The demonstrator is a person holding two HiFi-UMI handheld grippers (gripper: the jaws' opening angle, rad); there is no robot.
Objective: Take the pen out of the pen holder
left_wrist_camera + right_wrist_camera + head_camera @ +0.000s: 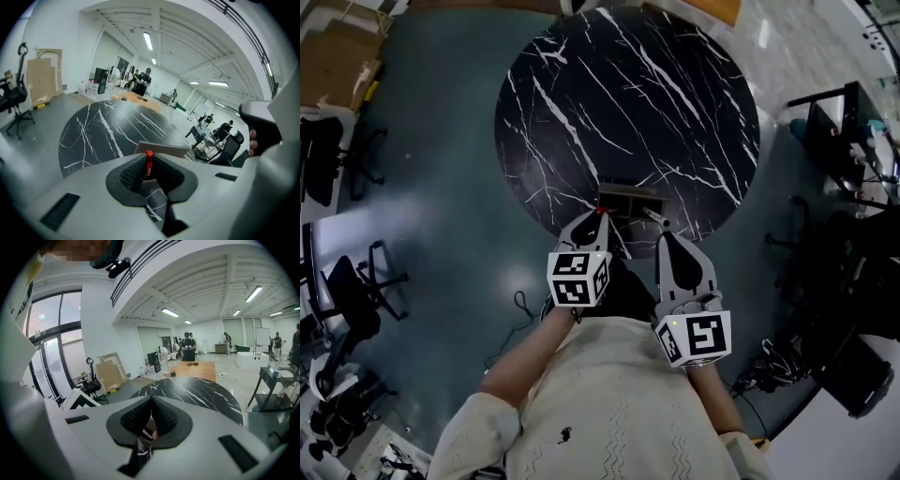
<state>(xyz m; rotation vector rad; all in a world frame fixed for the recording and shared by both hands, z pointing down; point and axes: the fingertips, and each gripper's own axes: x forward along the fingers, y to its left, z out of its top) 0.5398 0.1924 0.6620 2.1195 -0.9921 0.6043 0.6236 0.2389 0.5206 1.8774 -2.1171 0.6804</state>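
A round black marble table (628,103) carries a small brown pen holder (630,197) at its near edge. My left gripper (596,217) sits at the holder's left end and is shut on a red pen (600,210). In the left gripper view that red pen (148,161) stands upright between the pads, with the pen holder (164,150) just behind it. My right gripper (664,234) is at the holder's right end, shut on a thin light pen (654,217) that lies crosswise. In the right gripper view, the light pen (149,433) shows only partly, low between the closed jaws.
Office chairs (356,291) stand on the floor to the left and cardboard boxes (337,66) lie at the top left. Dark desks with equipment (848,141) crowd the right side. Several people stand far off in the room.
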